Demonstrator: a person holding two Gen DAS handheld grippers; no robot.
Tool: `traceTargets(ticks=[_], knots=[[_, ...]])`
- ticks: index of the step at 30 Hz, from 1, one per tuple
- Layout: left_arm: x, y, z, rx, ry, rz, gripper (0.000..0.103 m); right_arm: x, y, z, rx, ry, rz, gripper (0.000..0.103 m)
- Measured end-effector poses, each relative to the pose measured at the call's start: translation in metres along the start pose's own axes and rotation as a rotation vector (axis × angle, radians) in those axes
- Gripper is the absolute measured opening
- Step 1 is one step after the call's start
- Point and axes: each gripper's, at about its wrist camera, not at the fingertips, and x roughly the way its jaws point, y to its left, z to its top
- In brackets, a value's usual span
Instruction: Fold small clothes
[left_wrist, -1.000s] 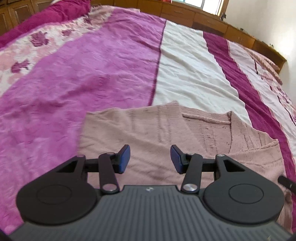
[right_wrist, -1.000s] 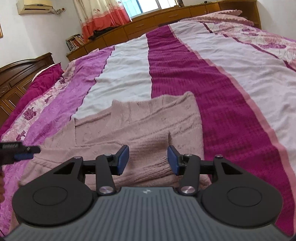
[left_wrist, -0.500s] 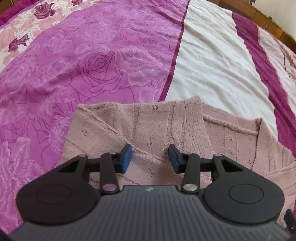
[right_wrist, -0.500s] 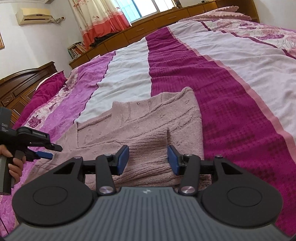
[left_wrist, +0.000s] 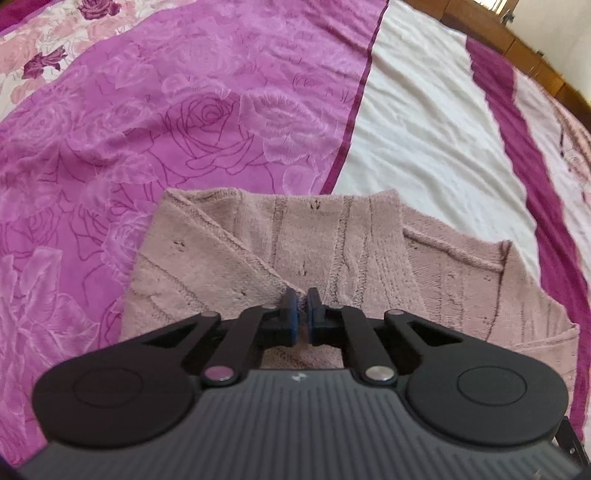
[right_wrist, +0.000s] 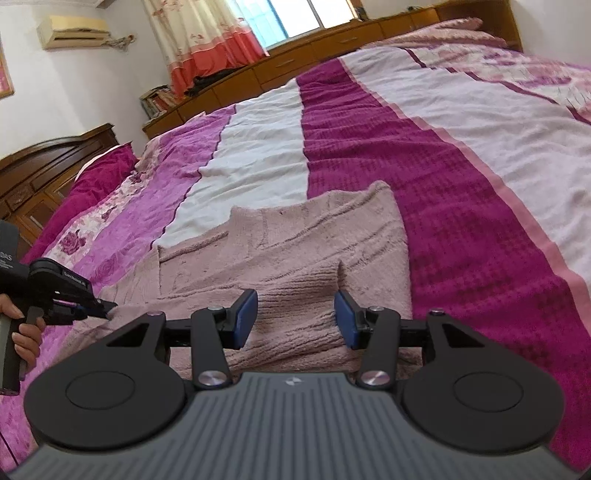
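Pink knit sweater (left_wrist: 332, 251) lies flat on the bed, on the striped bedspread (left_wrist: 184, 110), directly ahead of and beneath both tools. It looks partly folded: a sleeve or side panel is laid across the body.

Left hand-held gripper (left_wrist: 302, 314): blue pads drawn nearly together at the near edge of the sweater, with a small ridge of knit pinched between them. From the right wrist view the same left tool (right_wrist: 99, 308) shows at the far left, nose touching the sweater's edge, the person's hand (right_wrist: 22, 332) on its handle.

Right hand-held gripper (right_wrist: 295, 319): jaws stand wide apart, nothing between them, hanging just above the ribbed hem or cuff (right_wrist: 295, 295) that sits between and slightly beyond the pads. We cannot tell whether the pads touch the fabric.

Handling, as we judge it:
- Soft, thick, loose knit; light but limp. It will sag and stretch if lifted from a single point.
- Fuzzy surface should grip the pads well; slipping seems unlikely, snagging or pulling loops more likely.
- Layers may cling and drag one another, so a lift could disturb the fold beneath.

Where to take hold: at a firm edge — the ribbed band ahead of the right tool, matching the left's edge pinch — so both corners rise together and the fold line stays straight.

Beyond the bed: wooden cabinets (right_wrist: 332, 48), curtain (right_wrist: 207, 40).
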Motion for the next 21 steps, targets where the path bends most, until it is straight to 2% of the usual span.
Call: traceTargets(ticks=[7, 9, 14, 16, 17, 18, 21], knots=[[-0.014, 0.008, -0.007, -0.038, -0.080, -0.047, 0.005, 0.009, -0.001, 0.004, 0.018, 0.021, 0.013, 0.051], [-0.018, 0.007, -0.008, -0.034, -0.106, -0.053, 0.005, 0.009, 0.001, 0.004, 0.004, 0.017, 0.017, 0.034], [-0.031, 0.002, -0.007, -0.010, -0.162, -0.070, 0.005, 0.000, 0.002, 0.008, 0.002, -0.028, 0.006, 0.032], [-0.032, 0.002, -0.007, -0.002, -0.161, -0.069, 0.005, -0.004, -0.003, 0.013, 0.037, -0.055, -0.027, 0.043], [-0.031, 0.002, -0.007, -0.005, -0.157, -0.068, 0.005, -0.004, -0.006, 0.015, 0.057, -0.055, -0.044, 0.057], [-0.030, 0.003, -0.007, -0.010, -0.152, -0.068, 0.005, -0.002, -0.009, 0.017, 0.068, -0.047, -0.048, 0.065], [-0.027, 0.006, -0.010, -0.020, -0.145, -0.076, 0.005, 0.009, -0.013, 0.019, 0.063, 0.006, -0.017, 0.065]])
